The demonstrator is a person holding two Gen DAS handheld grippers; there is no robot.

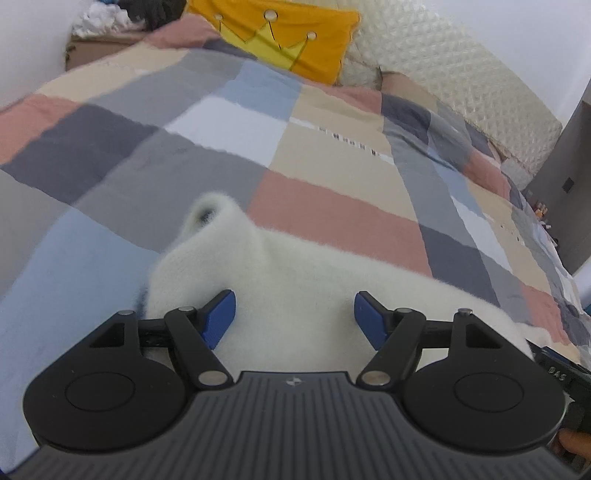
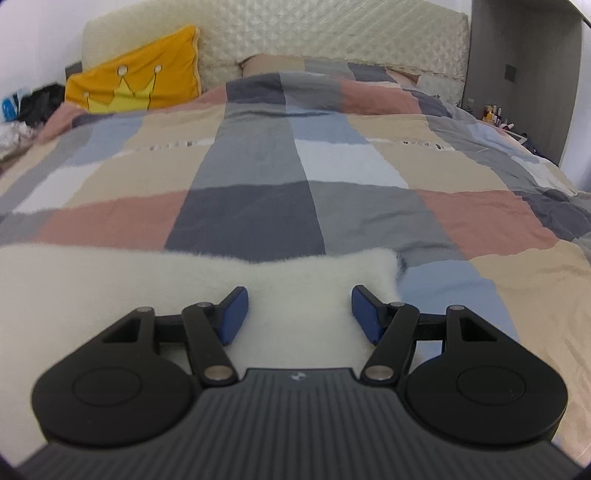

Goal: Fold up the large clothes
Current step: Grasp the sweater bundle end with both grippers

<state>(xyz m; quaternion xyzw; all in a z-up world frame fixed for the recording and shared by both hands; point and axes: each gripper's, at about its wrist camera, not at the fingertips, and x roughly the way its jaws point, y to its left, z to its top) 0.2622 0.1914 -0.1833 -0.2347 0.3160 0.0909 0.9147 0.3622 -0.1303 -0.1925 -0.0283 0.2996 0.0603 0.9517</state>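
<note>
So I've got the fluffy white garment (image 1: 295,280) lying flat on the bed, on top of the patchwork checked duvet (image 1: 332,206), which makes sense since the bed is the only big flat surface around for folding something this size. Starting on the left: my left claw (image 1: 294,314) is spread wide with nothing pinched, blue pads (image 1: 221,317) hovering over the fabric on either side of a patch of fleece. Just ahead of it a sleeve or cuff end (image 1: 210,218) sticks up with its opening facing me, so I reckon I'm lined up to grab that end. Moving right, the right claw (image 2: 299,314) is also open and empty, parked over the garment's other end close to its right edge (image 2: 391,266), where the fleece stops and the duvet shows. My guess is both claws sit at opposite ends so I can lift and fold evenly. Yellow crown cushion (image 2: 136,77) and the quilted headboard (image 2: 332,33) are well out of the way at the far end.
</note>
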